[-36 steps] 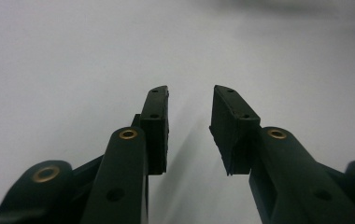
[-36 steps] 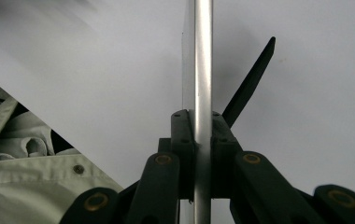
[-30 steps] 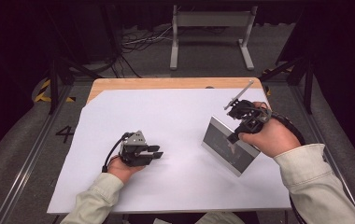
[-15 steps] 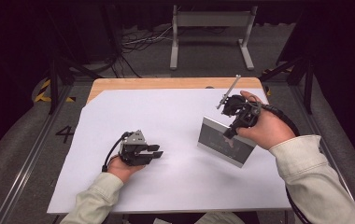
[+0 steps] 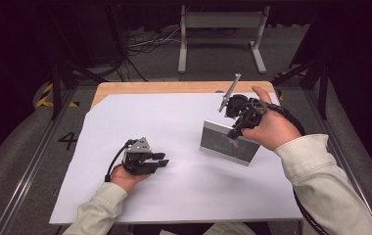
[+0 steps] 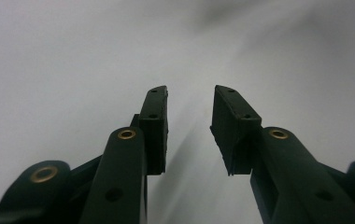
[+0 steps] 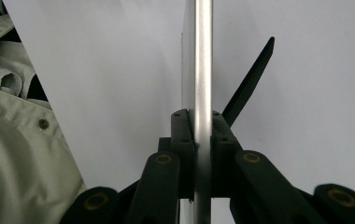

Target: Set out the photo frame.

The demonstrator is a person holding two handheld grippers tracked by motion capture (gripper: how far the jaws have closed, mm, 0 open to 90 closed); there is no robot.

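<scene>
Since a second ago the right gripper (image 5: 237, 128) has carried the metal plate (image 5: 228, 144) a little toward the far side of the white surface (image 5: 184, 186) and tipped it more upright, while the left gripper (image 5: 160, 159) has kept its place near the front left. From the high view the plate shows its broad grey face with a brighter top edge, standing on or just over the surface right of centre; whether its lower edge touches the sheet cannot be told. That view also shows the right hand (image 5: 267, 129) wrapped round the gripper and a thin grey rod (image 5: 229, 93) rising from it, and the hand hides how the fingers meet the plate. The right gripper view settles it: the plate (image 7: 202, 70) appears edge-on as a bright strip, clamped between the two black fingers (image 7: 183, 140), with a dark slanted shape (image 7: 250, 79) behind it that is hard to identify, and a pale sleeve (image 7: 17, 149) cut off at the left. The left gripper view shows its fingers (image 6: 154, 126) partly apart with nothing between them, only blurred white surface beyond.
</scene>
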